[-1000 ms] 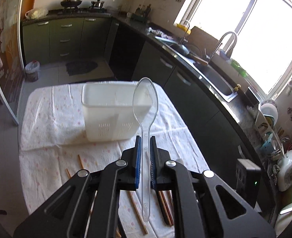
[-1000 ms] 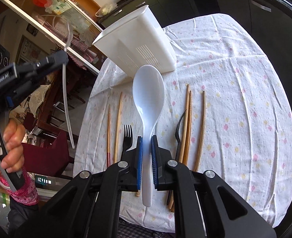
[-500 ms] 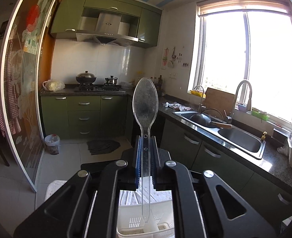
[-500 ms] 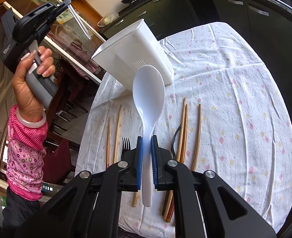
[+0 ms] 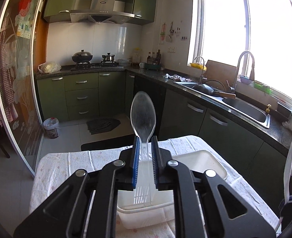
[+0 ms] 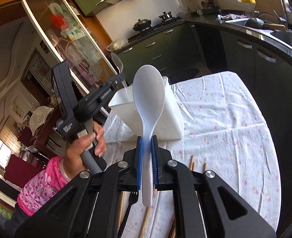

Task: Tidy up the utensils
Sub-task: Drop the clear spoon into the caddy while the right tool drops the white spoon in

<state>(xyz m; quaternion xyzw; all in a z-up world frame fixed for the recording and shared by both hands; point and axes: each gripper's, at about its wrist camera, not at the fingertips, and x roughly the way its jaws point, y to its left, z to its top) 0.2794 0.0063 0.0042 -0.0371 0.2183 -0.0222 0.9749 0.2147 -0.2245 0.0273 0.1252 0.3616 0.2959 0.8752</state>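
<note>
Left gripper (image 5: 145,140) jaws opening, releasing clear plastic spoon (image 5: 143,117) handle-down into white utensil holder (image 5: 197,158); keeping it vertical advisable.

My left gripper (image 5: 145,148) points forward and a little downward. Its jaws are opening now; a clear spoon (image 5: 143,117) stands between them, and there is a small gap on each side of its handle, so the pads do not press on it. In the right wrist view, my left hand (image 6: 84,146) holds the grey handle of this gripper with the fingers closed around it, and a pink flowered sleeve (image 6: 40,186) covers the forearm. My right gripper (image 6: 146,152) also tilts downward, and its jaws are closed tightly on the handle of a white spoon (image 6: 148,103).
</note>
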